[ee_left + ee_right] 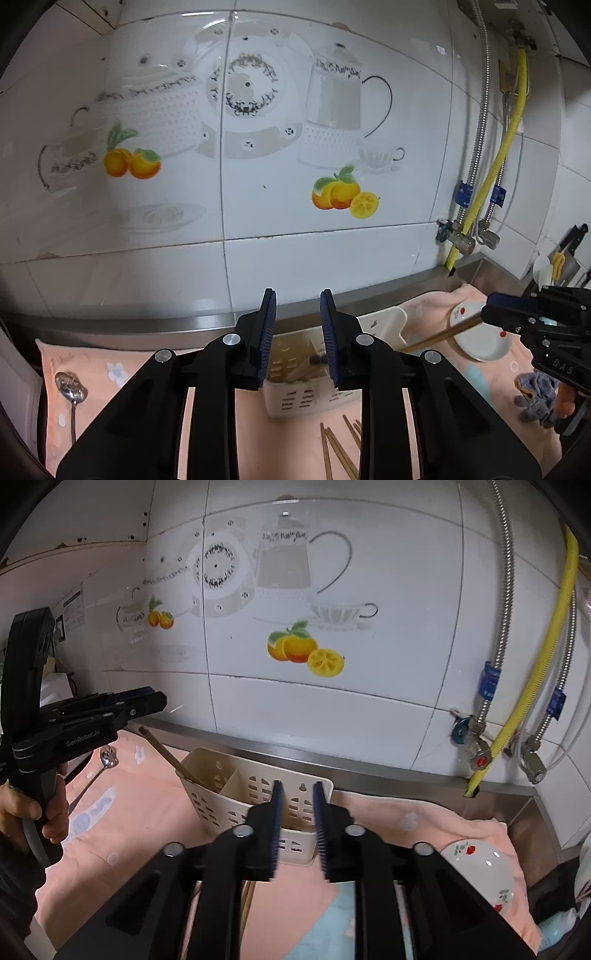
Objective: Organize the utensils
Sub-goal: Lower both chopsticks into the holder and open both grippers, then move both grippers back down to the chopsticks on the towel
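White wall tiles (258, 206) printed with teapots, plates and oranges back a steel counter ledge (332, 760), and a peach-pink towel (140, 812) with pale flowers covers the worktop. On the towel stands a cream slotted utensil caddy (236, 794) with a divider inside; one brown chopstick (166, 755) leans out of its left compartment.

Held low over the caddy, the left gripper (297, 339) has its blue pads apart with nothing pressed between them; the caddy shows through the gap. Loose wooden chopsticks (340, 450) lie on the towel just in front of it, and a metal slotted spoon (70, 387) rests well off to the left.

Close to the caddy's front wall, the right gripper (298, 830) is likewise parted and grips nothing. A hand (40, 812) holds the left tool's grip at the edge of the right wrist view.

To the right sits a white saucer (480, 871) with red flower prints. Braided steel and yellow hoses (532, 686) run down the corner.
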Available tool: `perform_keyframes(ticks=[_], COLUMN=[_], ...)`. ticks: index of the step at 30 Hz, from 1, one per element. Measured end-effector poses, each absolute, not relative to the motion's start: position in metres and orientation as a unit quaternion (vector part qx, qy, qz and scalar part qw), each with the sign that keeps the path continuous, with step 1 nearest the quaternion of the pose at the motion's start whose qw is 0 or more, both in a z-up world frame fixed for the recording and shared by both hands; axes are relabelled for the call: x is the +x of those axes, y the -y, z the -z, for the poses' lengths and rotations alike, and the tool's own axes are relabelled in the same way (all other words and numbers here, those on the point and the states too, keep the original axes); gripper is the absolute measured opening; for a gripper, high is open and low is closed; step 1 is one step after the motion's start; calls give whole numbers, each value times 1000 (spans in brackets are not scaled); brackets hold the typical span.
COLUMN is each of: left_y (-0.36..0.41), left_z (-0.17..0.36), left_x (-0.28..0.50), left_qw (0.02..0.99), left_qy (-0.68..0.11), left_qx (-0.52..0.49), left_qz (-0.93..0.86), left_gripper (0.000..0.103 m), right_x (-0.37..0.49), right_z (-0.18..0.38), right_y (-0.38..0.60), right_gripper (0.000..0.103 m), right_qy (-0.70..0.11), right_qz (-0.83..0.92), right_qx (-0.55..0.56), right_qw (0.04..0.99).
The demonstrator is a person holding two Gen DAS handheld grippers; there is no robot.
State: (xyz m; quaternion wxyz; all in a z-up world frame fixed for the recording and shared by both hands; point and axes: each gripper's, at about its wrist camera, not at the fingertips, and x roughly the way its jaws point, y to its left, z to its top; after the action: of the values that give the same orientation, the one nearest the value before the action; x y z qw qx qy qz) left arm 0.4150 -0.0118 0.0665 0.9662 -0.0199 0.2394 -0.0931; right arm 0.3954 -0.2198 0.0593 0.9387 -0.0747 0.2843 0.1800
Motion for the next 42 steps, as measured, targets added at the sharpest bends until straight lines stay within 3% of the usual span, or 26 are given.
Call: perform_keyframes(ticks=[2, 4, 13, 16, 29, 42], left_y=[8, 4, -9, -13, -14, -21], left_z=[-68, -70, -61, -54, -13, 26], left_x=[407, 398, 349, 333, 270, 233], left_qw=[967, 969, 969, 968, 963, 954], left_qy=[-236, -230, -228, -231, -257, -291], left_qx=[-26, -32, -45, -54, -47, -50], left_qz=[89, 88, 81, 78, 66, 57], left_gripper=[42, 44, 61, 73, 91, 95], right_x=[388, 379, 328, 309, 252, 221], right_z=[-62, -65, -58, -49, 8, 60], right_y=[221, 223, 226, 227, 228, 236], right_gripper=[25, 35, 57, 62, 71, 72], right_qy=[-279, -272, -253, -254, -278, -320], right_qz=[-180, -179, -175, -171, -150, -126], right_qx=[-73, -72, -71, -70, -74, -50], right_qw=[940, 943, 949, 949, 946, 938])
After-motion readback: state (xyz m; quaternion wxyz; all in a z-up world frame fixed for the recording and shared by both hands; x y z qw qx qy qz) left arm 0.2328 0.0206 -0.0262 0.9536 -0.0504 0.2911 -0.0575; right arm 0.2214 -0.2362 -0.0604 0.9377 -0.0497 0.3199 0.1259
